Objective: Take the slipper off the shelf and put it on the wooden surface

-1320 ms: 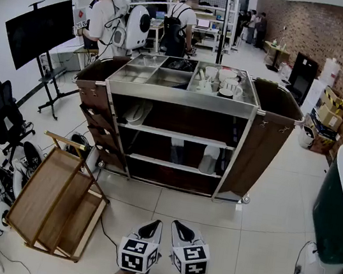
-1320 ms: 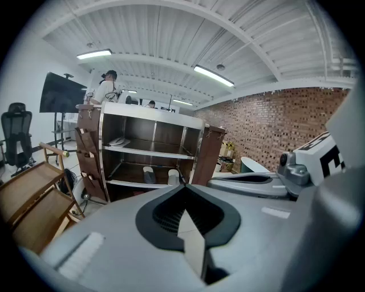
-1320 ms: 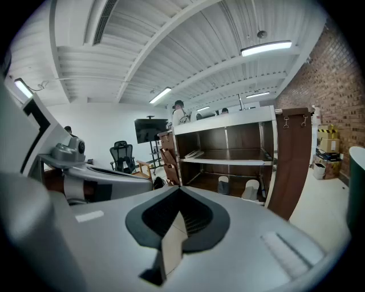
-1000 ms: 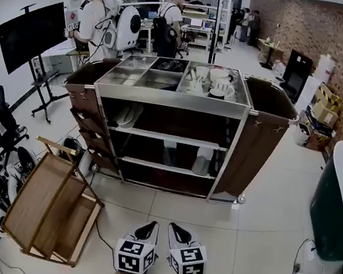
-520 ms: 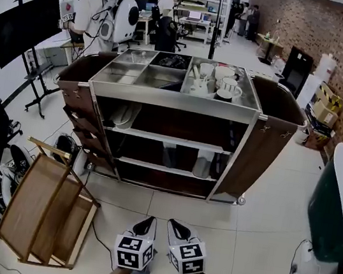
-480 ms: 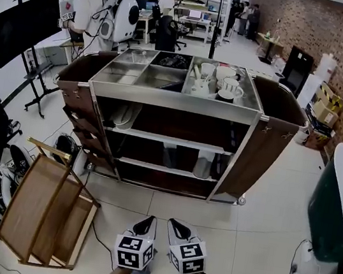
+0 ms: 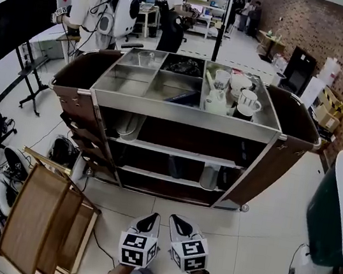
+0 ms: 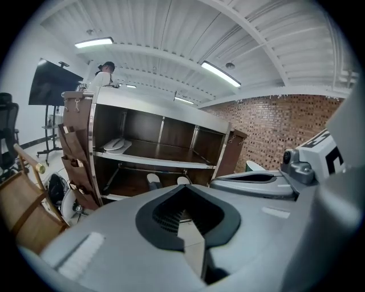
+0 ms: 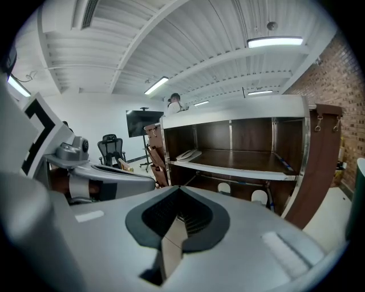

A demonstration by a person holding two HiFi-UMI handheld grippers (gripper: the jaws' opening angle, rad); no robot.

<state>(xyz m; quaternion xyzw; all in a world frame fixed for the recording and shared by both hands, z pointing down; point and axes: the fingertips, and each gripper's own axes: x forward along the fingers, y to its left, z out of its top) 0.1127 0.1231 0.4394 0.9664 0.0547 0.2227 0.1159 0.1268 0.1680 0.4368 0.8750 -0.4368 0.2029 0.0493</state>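
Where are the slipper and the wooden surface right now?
slipper (image 8: 115, 144), left gripper view, its white upper.
wooden surface (image 7: 31, 217), head view, its bare top panel.

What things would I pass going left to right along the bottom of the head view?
Wooden rack → left gripper → right gripper → green object

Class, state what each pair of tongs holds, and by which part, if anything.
Nothing is held: the left tongs and the right tongs are both shut and empty. The white slipper lies on the brown shelf.
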